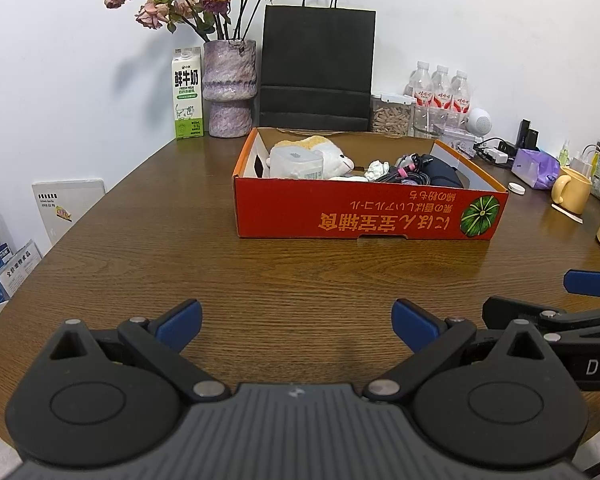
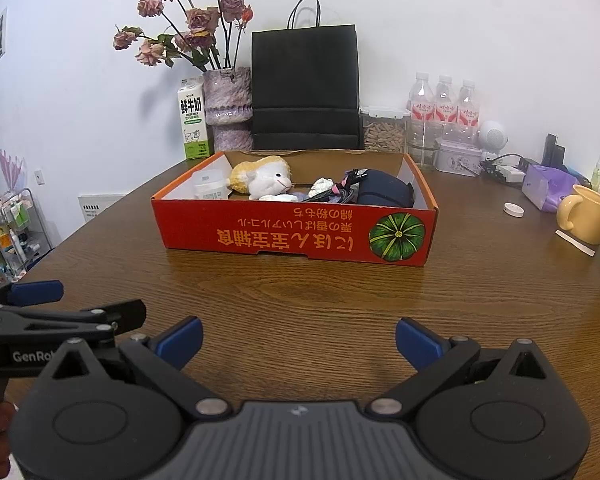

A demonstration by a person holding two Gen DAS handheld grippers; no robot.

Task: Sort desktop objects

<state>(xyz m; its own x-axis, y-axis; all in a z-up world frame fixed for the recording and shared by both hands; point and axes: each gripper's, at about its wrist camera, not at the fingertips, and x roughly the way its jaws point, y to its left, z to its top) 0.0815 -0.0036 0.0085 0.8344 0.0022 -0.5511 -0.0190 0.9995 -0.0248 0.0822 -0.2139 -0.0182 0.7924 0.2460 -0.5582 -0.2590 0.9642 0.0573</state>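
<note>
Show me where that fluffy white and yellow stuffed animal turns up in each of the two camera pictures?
Left wrist view: the stuffed animal lies in the red box's left half, partly behind a pale container.
Right wrist view: the stuffed animal lies near the box's back middle, right of that container.
Shared landmark: the black paper bag standing behind the box.

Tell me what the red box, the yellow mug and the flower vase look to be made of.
Red box: printed cardboard, matte; brown raw inner walls and folded edges show.
Yellow mug: likely glazed ceramic; thick wall and handle, soft sheen.
Flower vase: probably glazed ceramic or glass; mottled purple-white, ridged surface with glossy highlights. The pictures leave it open.
</note>
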